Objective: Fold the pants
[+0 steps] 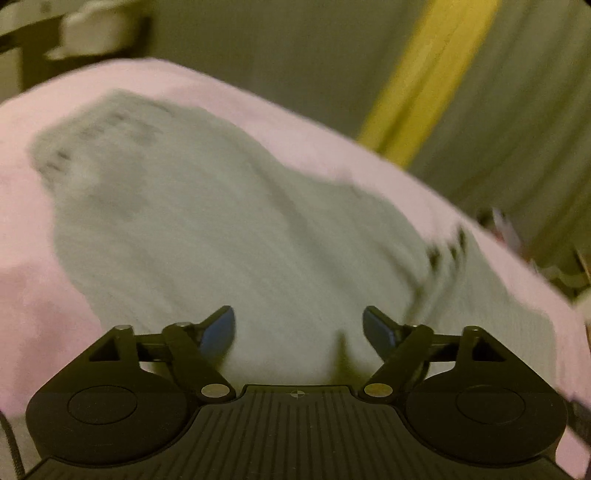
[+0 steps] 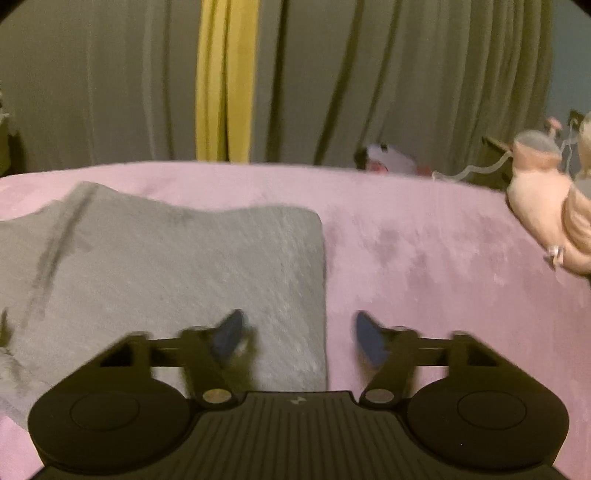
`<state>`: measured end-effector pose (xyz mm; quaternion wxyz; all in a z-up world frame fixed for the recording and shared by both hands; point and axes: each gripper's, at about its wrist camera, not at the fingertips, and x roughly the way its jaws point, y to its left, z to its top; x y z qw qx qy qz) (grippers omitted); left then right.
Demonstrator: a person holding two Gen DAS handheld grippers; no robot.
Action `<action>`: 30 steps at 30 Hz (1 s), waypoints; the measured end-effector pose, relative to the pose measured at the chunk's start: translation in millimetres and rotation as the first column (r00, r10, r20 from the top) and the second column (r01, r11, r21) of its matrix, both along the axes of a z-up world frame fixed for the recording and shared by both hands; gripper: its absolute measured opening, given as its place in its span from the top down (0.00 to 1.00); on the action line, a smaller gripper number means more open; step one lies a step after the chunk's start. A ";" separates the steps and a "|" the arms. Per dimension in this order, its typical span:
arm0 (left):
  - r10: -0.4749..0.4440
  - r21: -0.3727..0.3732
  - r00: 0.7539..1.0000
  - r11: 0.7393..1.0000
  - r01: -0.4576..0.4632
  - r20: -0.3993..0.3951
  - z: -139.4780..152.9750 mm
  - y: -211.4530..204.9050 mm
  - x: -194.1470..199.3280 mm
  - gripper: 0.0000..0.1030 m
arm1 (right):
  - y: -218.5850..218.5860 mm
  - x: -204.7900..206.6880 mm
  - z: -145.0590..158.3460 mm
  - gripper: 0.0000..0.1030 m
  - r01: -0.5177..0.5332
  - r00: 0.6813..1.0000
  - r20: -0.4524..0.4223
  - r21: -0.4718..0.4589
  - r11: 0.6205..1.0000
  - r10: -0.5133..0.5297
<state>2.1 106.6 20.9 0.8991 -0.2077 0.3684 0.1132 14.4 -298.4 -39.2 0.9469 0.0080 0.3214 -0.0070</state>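
Both tools empty: left tool (image 1: 299,328) and right tool (image 2: 299,336) have jaws apart, nothing between. Grey pants (image 2: 166,277) lie part-folded, left-centre of frame, on the pink bed (image 2: 424,240). I'd pinch the right-hand folded edge through all layers, lift low, keep edges aligned

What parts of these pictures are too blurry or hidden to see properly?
- Left wrist view: the grey pants are smeared by motion, so their folds and dark markings are unreadable.
- Left wrist view: the shelf top left is blurred and cut off by the edge.
- Right wrist view: the pink stuffed toy is cut off by the right edge.
- Right wrist view: a white thing hides behind the pink blanket.
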 end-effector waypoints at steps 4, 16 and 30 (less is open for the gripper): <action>0.191 0.078 0.979 0.977 -0.196 0.076 11.4 45.7 -16.4 0.14 | 11.9 1.8 6.4 0.61 -0.061 0.998 -0.004 0.012 0.998 0.061; 0.374 -0.242 0.927 0.902 -0.358 0.022 -28.7 116.9 -22.1 0.13 | 124.2 95.4 38.7 0.61 -0.193 0.981 0.044 0.139 0.971 0.189; 0.398 -0.326 0.917 0.870 -0.370 0.023 -46.5 131.8 -23.3 0.08 | 131.1 92.0 4.1 0.51 -0.240 0.968 -0.036 0.149 0.959 0.248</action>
